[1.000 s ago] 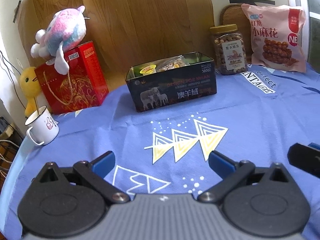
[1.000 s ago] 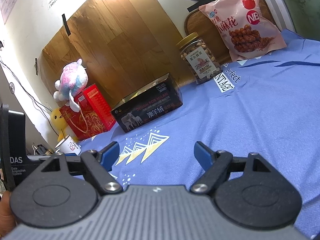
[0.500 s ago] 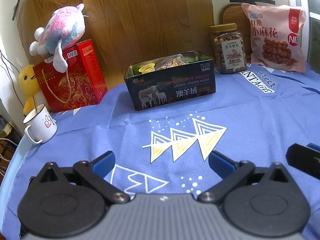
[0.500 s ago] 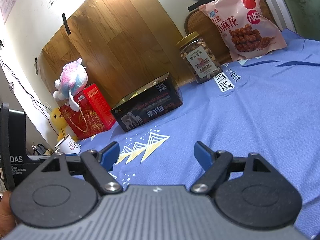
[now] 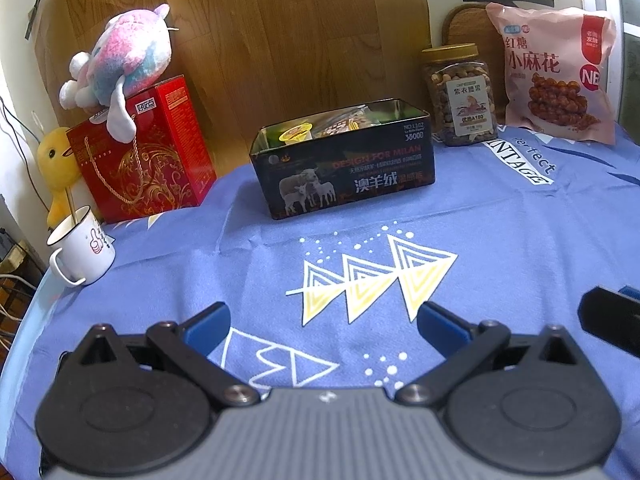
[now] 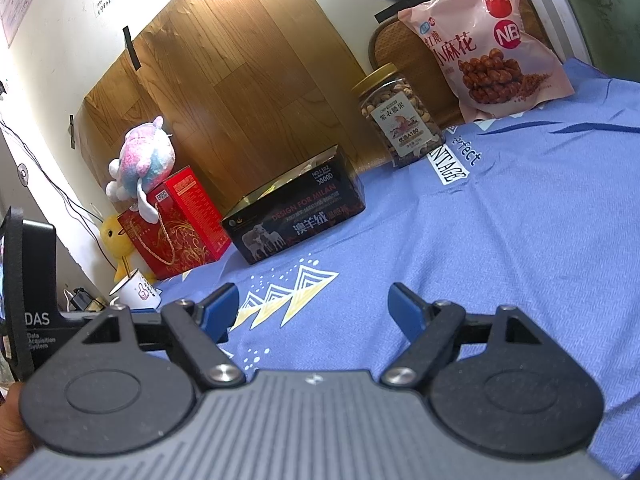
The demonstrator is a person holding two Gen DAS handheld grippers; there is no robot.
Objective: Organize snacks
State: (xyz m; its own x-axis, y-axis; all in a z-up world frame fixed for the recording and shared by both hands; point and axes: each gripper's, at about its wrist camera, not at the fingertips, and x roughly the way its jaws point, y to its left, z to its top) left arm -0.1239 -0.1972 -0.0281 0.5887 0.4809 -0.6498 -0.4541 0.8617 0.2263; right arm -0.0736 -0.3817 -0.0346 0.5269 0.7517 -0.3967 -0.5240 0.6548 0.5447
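Observation:
A black tin box point(image 5: 344, 168) point(image 6: 296, 216) stands open on the blue cloth, with a yellow-lidded cup point(image 5: 295, 133) and wrapped snacks inside. Behind it to the right are a clear jar of nuts point(image 5: 460, 96) point(image 6: 400, 116) and a pink snack bag point(image 5: 556, 76) point(image 6: 488, 44) leaning on the wall. My left gripper point(image 5: 324, 320) hovers open over the cloth, well short of the tin, nothing between its fingers. My right gripper point(image 6: 312, 304) is also open and empty, lower and to the right; its tip point(image 5: 608, 316) shows at the left view's right edge.
A red gift box point(image 5: 140, 156) with a pastel plush point(image 5: 120, 60) on top stands left of the tin, with a yellow duck toy point(image 5: 56, 164) beside it. A white mug point(image 5: 80, 244) sits near the table's left edge. A wooden panel point(image 5: 304, 32) backs the table.
The left view has shifted slightly, so the tin and red box sit a little further left and higher. Both grippers stay open; the right view is nearly unchanged.

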